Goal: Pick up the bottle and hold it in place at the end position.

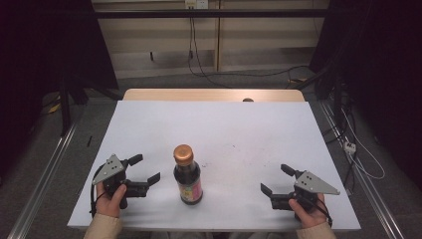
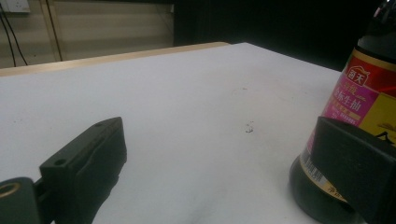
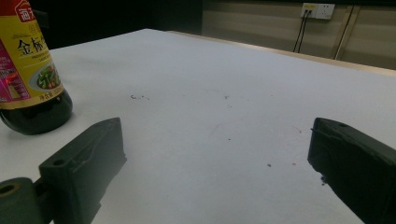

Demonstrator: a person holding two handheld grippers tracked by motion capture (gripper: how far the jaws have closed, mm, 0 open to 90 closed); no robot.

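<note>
Dark sauce bottle [image 1: 187, 175] upright, both hand-held grippers low, jaws spread.

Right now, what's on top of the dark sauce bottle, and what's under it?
A copper-coloured screw cap sits on the dark glass sauce bottle. The bottle stands upright on the white tabletop; the patch beneath its base is covered.
</note>
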